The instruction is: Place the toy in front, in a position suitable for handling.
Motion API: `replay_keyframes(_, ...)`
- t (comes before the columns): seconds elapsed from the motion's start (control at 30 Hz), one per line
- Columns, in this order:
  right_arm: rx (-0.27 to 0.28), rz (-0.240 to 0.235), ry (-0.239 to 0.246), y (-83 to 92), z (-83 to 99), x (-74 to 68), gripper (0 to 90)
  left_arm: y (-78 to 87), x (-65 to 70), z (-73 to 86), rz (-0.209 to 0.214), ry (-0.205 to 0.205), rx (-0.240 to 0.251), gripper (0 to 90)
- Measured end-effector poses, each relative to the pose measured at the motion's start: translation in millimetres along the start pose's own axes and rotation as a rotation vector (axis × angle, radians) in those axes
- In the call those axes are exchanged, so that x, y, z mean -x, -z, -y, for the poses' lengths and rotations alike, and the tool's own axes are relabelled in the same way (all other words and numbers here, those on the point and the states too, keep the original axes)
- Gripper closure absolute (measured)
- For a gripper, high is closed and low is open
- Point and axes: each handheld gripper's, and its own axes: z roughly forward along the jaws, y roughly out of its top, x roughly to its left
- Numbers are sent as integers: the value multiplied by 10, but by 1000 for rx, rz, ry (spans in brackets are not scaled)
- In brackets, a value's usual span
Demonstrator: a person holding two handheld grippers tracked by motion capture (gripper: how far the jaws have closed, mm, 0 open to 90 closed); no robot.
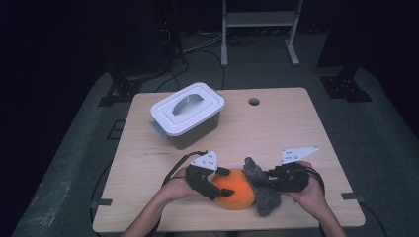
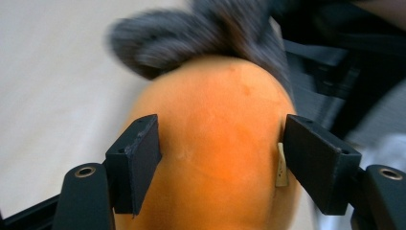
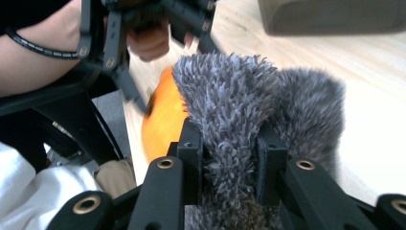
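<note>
From the high view, I've got my left gripper (image 1: 213, 183) around the orange plush ball (image 1: 236, 193) near the front edge of the wooden table (image 1: 276, 128), and my right gripper (image 1: 271, 178) clamped on the grey fuzzy piece (image 1: 262, 190) that sits right against the ball. The white-lidded box (image 1: 187, 114) is further back, lid on, so I'd guess nothing's been put away yet. Dark room, grey floor, a metal stand behind. In the left gripper view my jaws are spread wide with their pads touching both sides of the orange ball (image 2: 215, 153), grey fuzz (image 2: 191, 38) at its far end. In the right gripper view my jaws are pressed tight on the fuzzy fabric (image 3: 230, 143), orange (image 3: 163, 120) peeking just beside it. Looks like I'm mid-way separating or fitting these two.
</note>
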Motion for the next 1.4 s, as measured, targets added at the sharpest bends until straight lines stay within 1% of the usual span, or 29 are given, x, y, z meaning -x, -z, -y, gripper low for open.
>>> replay_keyframes(0.07,-24,-4,5,-32,1,-7,688,17,11,-21,24,-6,-1,282)
replay_keyframes(0.1,-36,-7,7,-55,13,-6,688,25,15,-37,29,4,14,269)
replay_keyframes(0.13,-49,-22,-2,-84,34,-3,688,28,16,-48,23,2,22,243)
replay_keyframes(0.2,-57,-49,-6,-93,50,3,687,16,12,-54,-12,3,23,180)
replay_keyframes(0.27,-68,-70,-6,-89,56,-6,687,-28,-11,-40,-35,22,0,116)
replay_keyframes(0.3,-74,-82,-3,-92,61,-13,687,-61,-29,-25,-31,38,-15,103)
replay_keyframes(0.33,-76,-92,-1,-99,63,-18,687,-91,-44,-6,-15,60,-23,99)
replay_keyframes(0.37,-79,-91,2,-102,58,-21,688,-120,-46,7,-11,78,-23,99)
replay_keyframes(0.4,-83,-85,8,-101,49,-23,688,-131,-35,7,-15,69,-32,126)
replay_keyframes(0.43,-84,-75,11,-96,34,-25,688,-124,-18,-1,-26,49,-31,211)
replay_keyframes(0.47,-80,-69,14,-90,25,-25,688,-96,10,-21,-55,19,-17,277)
replay_keyframes(0.5,-61,-56,17,-75,7,-26,690,-80,25,-33,-80,4,-3,347)
replay_keyframes(0.57,-32,-26,28,-40,-33,-30,692,-37,60,-70,-150,-34,37,409)
replay_keyframes(0.63,14,-11,27,-9,-69,-28,692,-23,82,-100,-219,-68,41,437)
replay_keyframes(0.67,37,5,27,4,-92,-32,690,-25,81,-104,-225,-68,41,431)
replay_keyframes(0.73,42,30,30,-18,-92,-28,687,-33,69,-88,-205,-57,35,407)
replay_keyframes(0.77,32,39,30,-38,-78,-21,687,-41,65,-77,-194,-54,28,387)
replay_keyframes(0.8,5,49,23,-87,-43,-5,687,-42,64,-76,-191,-53,28,348)
replay_keyframes(0.87,-27,26,20,-176,9,0,688,-33,40,-88,-206,-29,55,257)
replay_keyframes(0.9,-31,13,24,-197,12,-13,688,-34,23,-94,-216,-11,64,201)
replay_keyframes(0.93,-33,-1,33,-211,3,-36,688,-47,5,-86,-215,2,53,183)
replay_keyframes(0.97,-43,4,51,-217,-13,-66,688,-64,-1,-70,-212,-5,37,200)
replay_keyframes(1.0,-50,11,56,-215,-17,-77,688,-95,-6,-31,-204,-15,7,230)
replay_keyframes(1.07,-62,5,44,-194,17,-56,691,-122,-13,12,-171,-2,2,270)
replay_keyframes(1.1,-70,4,38,-183,39,-44,692,-123,-8,20,-167,-10,1,272)
replay_keyframes(1.2,-91,24,-4,-81,123,29,693,-115,-4,22,-164,-13,-2,273)
replay_keyframes(1.27,-96,70,-38,33,175,106,693,-105,-13,39,-158,-11,2,270)
replay_keyframes(1.33,-61,93,-81,206,229,188,694,-98,-16,48,-156,-9,4,259)
replay_keyframes(1.4,-35,128,-94,361,244,223,694,-101,-18,46,-154,-7,4,248)
